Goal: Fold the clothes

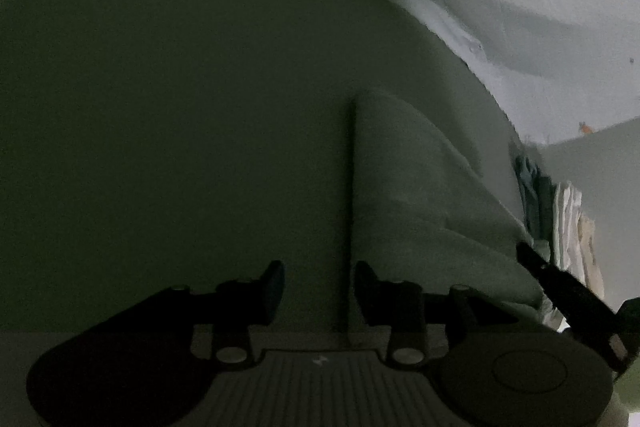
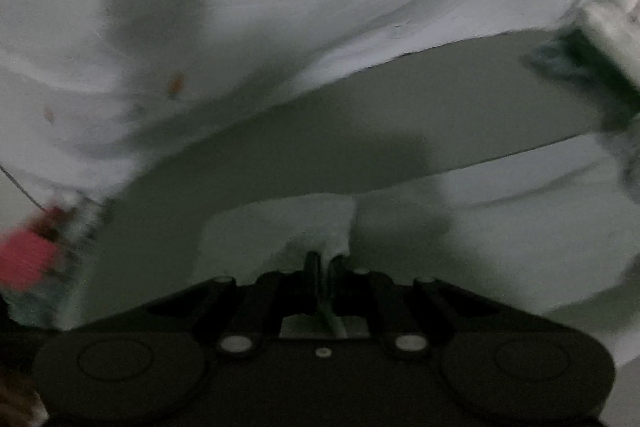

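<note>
Cloth (image 2: 280,227) pinched between right gripper (image 2: 325,267) fingertips

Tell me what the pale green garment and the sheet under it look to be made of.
Garment: soft matte woven or knit cloth, probably cotton; it drapes, creases and bunches where the right gripper pinches it. Sheet: thin matte printed fabric, pale with small orange motifs, lying in loose wrinkles. The dim, blurred views leave the weave uncertain.
</note>
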The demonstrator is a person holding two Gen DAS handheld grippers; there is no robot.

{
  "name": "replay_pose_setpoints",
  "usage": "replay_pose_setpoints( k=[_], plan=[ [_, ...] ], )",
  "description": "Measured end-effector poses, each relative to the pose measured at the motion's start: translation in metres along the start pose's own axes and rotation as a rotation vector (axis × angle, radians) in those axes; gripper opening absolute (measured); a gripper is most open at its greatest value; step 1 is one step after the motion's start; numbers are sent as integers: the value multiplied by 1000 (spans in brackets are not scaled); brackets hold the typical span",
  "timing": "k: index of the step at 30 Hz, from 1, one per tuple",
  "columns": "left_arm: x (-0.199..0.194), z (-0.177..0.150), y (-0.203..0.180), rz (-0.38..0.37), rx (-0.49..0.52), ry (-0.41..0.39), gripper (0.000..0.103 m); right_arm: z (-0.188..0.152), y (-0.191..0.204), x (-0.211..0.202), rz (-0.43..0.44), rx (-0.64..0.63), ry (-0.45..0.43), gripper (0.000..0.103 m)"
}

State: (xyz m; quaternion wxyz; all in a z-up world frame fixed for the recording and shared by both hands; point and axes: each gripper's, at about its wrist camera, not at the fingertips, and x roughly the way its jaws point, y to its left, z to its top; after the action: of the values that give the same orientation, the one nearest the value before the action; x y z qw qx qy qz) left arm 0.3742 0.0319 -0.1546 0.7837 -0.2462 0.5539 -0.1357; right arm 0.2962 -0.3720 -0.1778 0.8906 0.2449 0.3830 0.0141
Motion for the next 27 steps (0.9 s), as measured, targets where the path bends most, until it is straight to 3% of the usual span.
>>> replay_pose_setpoints(
  k=[1,3,5,9,15,16,18,20,22,25,27],
  plan=[
    [2,-2,-3,8,5,5,43,-1,-8,0,-25,0,9,8],
    [8,-5,-11,23,16,13,43,-4,-25,-1,-75,0,28,22],
    [13,-8,-18,28,25,13,44,-7,-38,0,-33,79,29,41],
    [21,-12,-27,31,26,-1,45,1,-52,10,43,180,12,42],
    [26,-8,-33,54,9,-44,47,26,-64,49,130,245,90,48],
    [28,-5,-35,61,4,-54,47,27,-66,54,141,255,104,48],
    [32,1,-38,74,-4,-73,47,33,-68,64,183,266,118,21],
    [36,8,-41,89,-12,-91,47,37,-62,63,217,220,106,12],
    [38,18,-47,108,-11,-106,47,45,-54,52,256,140,39,10],
    [47,25,-61,132,39,-100,53,53,-60,37,296,193,-76,9],
    [55,27,-70,149,79,-87,54,53,-65,43,205,172,-63,15]
  ],
)
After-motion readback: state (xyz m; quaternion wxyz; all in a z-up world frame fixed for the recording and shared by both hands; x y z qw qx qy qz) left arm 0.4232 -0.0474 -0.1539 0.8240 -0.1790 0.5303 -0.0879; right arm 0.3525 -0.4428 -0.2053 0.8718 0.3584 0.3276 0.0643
